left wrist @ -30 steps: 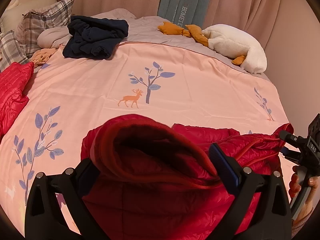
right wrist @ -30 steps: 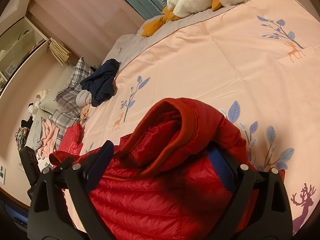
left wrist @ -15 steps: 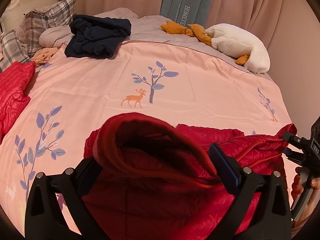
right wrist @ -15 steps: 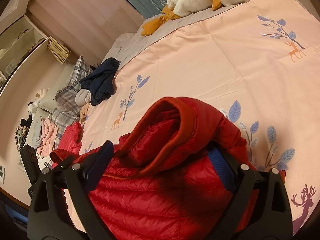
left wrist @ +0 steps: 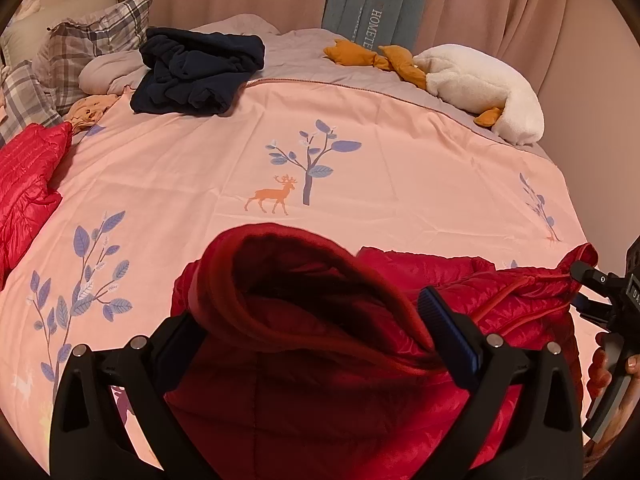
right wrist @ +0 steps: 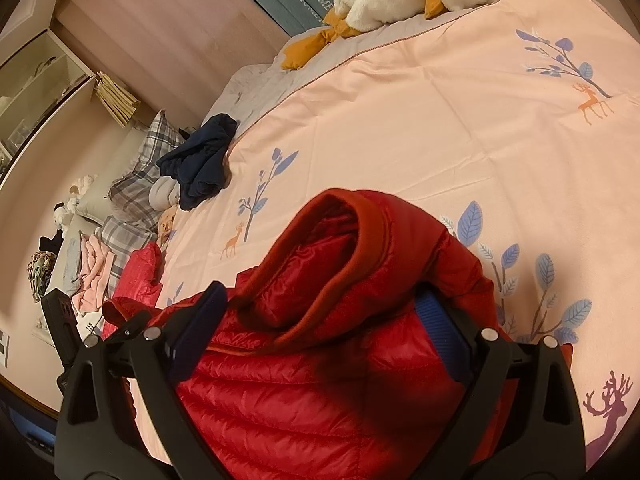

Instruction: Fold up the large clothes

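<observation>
Left wrist view: pink bedspread [left wrist: 400,152] carries a red puffer jacket [left wrist: 320,360] at its near edge, its hood bunched between both spread tools: left gripper [left wrist: 316,332], and right gripper [right wrist: 320,320].

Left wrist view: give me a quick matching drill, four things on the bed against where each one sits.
Things:
1. red down jacket
2. navy garment
3. white plush toy
4. plaid pillow

Places:
A. far right, near the curtain
B. far left, at the head of the bed
C. near edge, between the fingers
D. far side, left of centre

Pairs: 1-C, 2-D, 3-A, 4-B
</observation>
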Tool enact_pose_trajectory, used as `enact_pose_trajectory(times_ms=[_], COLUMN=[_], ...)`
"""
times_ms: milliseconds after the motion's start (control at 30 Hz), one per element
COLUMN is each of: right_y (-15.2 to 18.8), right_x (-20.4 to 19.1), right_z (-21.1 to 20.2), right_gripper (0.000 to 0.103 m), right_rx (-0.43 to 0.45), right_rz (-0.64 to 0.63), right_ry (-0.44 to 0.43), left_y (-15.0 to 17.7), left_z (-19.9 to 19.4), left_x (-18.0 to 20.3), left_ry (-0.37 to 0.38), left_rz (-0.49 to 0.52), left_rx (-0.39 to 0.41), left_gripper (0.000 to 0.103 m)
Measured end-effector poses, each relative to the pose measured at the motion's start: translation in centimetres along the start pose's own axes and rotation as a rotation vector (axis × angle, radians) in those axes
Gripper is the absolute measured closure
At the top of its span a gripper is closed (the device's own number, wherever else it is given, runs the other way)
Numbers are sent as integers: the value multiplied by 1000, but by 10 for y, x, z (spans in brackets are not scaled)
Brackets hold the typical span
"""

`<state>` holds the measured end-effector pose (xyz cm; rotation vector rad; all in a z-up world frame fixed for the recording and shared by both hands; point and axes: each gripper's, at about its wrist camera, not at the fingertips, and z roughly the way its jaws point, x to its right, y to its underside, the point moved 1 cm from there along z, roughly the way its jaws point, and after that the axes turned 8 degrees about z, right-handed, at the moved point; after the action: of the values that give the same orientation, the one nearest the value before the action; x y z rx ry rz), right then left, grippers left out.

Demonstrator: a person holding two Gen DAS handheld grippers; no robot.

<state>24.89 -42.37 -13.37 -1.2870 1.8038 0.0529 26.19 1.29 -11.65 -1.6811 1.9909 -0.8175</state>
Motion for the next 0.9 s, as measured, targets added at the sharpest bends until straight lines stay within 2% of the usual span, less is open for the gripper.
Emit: enact_pose_trajectory(times_ms=[900], right_y=[1], right_x=[-2], right_z=[6], right_gripper=[6], right_rx=[-9], right_rz=[-7], right_ry=[16], left_y=[3], left_z=[8], left_x=[-4], left_ry=[-8], left_rz=[8], left_rx=[-10], left_gripper=[1])
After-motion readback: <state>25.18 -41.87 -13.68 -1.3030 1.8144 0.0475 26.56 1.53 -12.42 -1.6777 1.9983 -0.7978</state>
